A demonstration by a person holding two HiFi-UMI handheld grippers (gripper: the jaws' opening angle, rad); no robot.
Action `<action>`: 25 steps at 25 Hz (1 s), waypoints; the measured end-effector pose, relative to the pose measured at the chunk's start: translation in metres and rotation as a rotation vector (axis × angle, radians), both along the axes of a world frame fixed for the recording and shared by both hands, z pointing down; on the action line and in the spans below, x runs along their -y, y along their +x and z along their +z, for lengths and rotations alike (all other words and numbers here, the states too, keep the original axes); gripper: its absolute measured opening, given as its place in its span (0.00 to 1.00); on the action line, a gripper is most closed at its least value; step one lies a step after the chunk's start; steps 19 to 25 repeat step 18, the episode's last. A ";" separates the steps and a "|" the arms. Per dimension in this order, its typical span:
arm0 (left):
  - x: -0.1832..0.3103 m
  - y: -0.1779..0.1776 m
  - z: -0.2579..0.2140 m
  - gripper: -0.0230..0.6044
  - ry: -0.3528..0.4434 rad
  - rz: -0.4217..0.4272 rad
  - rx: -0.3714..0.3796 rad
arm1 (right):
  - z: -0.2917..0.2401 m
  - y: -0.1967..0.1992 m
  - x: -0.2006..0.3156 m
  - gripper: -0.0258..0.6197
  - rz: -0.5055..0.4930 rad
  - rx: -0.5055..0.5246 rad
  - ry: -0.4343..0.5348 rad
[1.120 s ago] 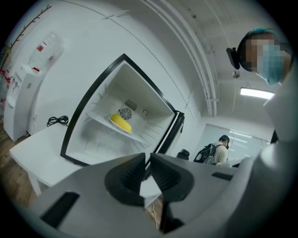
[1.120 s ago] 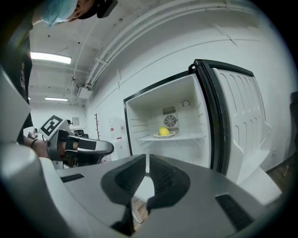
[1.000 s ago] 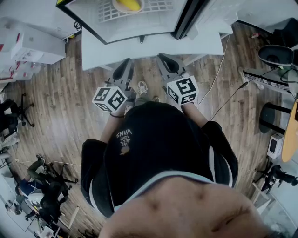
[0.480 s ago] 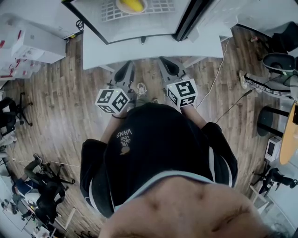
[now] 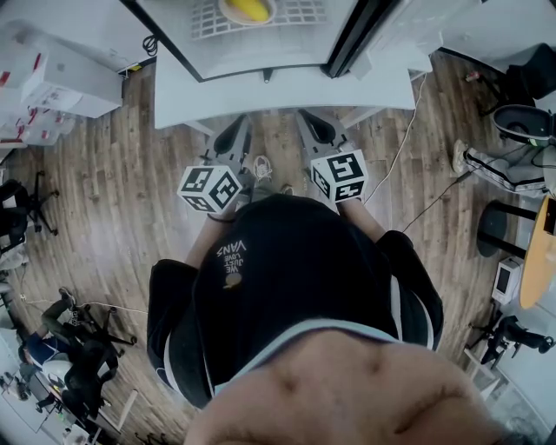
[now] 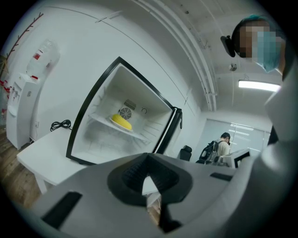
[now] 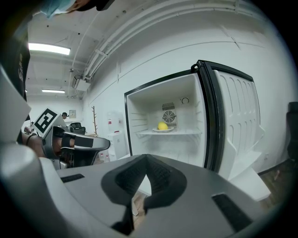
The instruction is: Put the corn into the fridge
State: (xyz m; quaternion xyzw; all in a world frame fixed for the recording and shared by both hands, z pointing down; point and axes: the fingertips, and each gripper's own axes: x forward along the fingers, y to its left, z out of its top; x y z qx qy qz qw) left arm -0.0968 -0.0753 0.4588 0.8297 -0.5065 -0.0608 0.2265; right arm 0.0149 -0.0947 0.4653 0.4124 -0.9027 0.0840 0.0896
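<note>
The yellow corn lies on a plate on the wire shelf of the open fridge, at the top of the head view. In the left gripper view the corn sits in front of the fan, and the right gripper view shows the corn the same way. My left gripper and right gripper hang side by side in front of the table, well short of the fridge. The left gripper is shut and holds nothing, and so is the right gripper.
The fridge stands on a low white table with its door swung open to the right. A water dispenser and a black cable are at the left. White boxes and office chairs flank the wooden floor. A person with a backpack stands far off.
Both grippers have stayed nearly in place, with the left one drifting slightly right. The view has shifted a little.
</note>
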 end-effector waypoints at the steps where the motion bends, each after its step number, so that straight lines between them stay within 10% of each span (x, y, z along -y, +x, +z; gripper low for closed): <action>1: 0.000 0.000 0.000 0.07 0.000 0.001 -0.001 | 0.000 0.000 0.000 0.06 0.001 -0.002 -0.001; 25: -0.001 -0.004 -0.001 0.07 -0.004 0.007 -0.017 | 0.003 -0.005 0.000 0.06 0.003 -0.018 -0.011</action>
